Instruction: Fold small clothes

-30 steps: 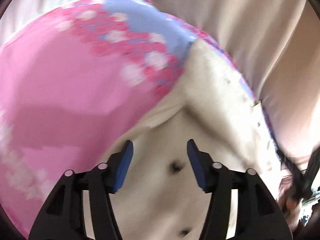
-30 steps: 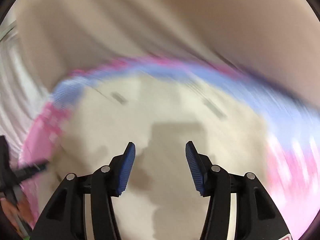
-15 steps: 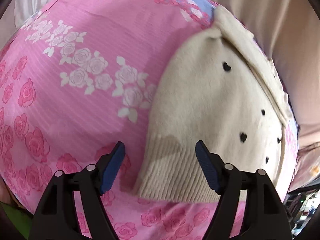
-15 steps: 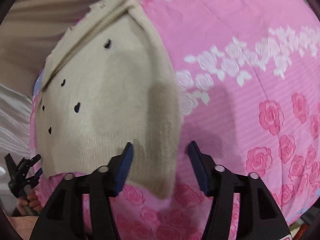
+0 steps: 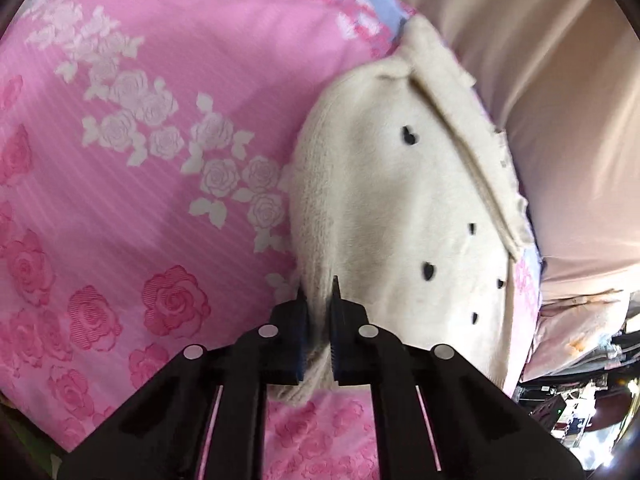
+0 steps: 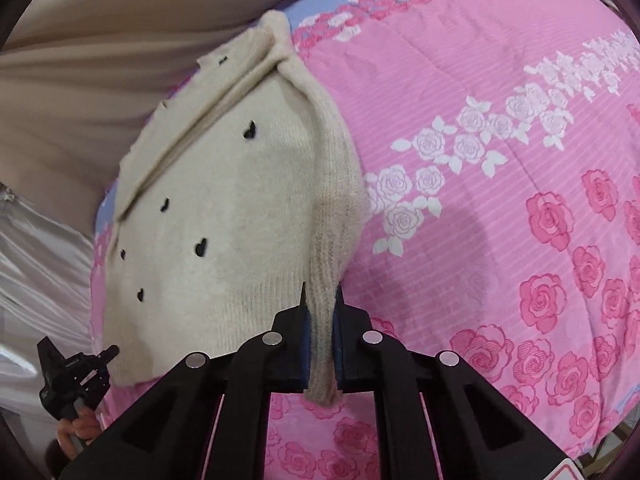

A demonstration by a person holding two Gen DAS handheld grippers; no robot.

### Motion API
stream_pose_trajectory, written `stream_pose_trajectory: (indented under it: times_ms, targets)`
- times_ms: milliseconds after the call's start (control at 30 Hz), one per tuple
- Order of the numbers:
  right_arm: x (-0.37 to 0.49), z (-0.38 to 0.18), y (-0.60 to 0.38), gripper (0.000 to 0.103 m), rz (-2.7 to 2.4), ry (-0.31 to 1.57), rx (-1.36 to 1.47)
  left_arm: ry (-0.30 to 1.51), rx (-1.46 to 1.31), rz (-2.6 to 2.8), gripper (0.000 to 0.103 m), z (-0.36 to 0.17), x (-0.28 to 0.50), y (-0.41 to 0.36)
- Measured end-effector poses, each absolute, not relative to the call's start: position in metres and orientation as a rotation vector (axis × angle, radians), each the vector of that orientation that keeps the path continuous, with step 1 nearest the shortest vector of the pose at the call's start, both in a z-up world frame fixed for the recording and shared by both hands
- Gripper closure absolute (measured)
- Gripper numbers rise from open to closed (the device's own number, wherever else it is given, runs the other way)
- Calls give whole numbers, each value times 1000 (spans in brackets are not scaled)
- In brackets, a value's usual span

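A cream knit sweater (image 5: 400,208) with small black hearts lies flat on a pink rose-print bedsheet (image 5: 160,160), its collar at the far end. My left gripper (image 5: 318,284) is shut on the sweater's near left hem corner, with fabric bunched between the pads. In the right wrist view the same sweater (image 6: 240,208) shows, and my right gripper (image 6: 321,290) has its jaws closing on the ribbed near right edge, which is pinched between them. The left gripper (image 6: 76,372) also appears there, at the sweater's other near corner, held by a hand (image 6: 76,432).
The pink bedsheet (image 6: 480,200) spreads wide to the sides of the sweater. Beige fabric (image 5: 540,80) rises just beyond the collar end. Pale shiny cloth (image 6: 32,280) lies off the sheet's edge, and room clutter (image 5: 568,400) sits past it.
Both grippers swept down from the collar end to the sweater's near edge. Each stood open half a second ago and has now closed on a near corner of the sweater.
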State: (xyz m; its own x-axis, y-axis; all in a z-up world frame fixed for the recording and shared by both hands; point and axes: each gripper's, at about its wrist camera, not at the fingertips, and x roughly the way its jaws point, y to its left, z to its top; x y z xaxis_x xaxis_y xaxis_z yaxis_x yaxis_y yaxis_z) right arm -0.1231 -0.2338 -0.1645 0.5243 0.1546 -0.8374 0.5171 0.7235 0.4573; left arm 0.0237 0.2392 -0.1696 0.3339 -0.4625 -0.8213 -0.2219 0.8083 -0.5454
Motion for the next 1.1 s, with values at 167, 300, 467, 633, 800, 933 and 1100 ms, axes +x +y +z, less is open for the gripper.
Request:
stream_pose_trajectory:
  times_ms: [167, 300, 467, 633, 800, 933, 1100]
  targets:
    - [-147, -149, -240, 97, -248, 994, 754, 1227, -671, -230, 97, -146, 13, 245]
    - [-163, -136, -237, 97, -241, 992, 740, 1240, -658, -280, 98, -130, -5, 250]
    - [-201, -139, -239, 97, -266, 1054, 764, 1322, -603, -306, 98, -120, -33, 251]
    - [-253, -136, -228, 97, -268, 1206, 775, 1438, -600, -319, 98, -108, -63, 263]
    - [-232, -60, -256, 97, -228, 952, 898, 1326, -668, -363, 98, -40, -46, 273]
    - [-138, -20, -289, 97, -150, 721, 845, 1123, -571, -452, 97, -4, 24, 238]
    - [-16, -50, -328, 96, -153, 694, 840, 1000, -486, -389, 97, -21, 131, 191]
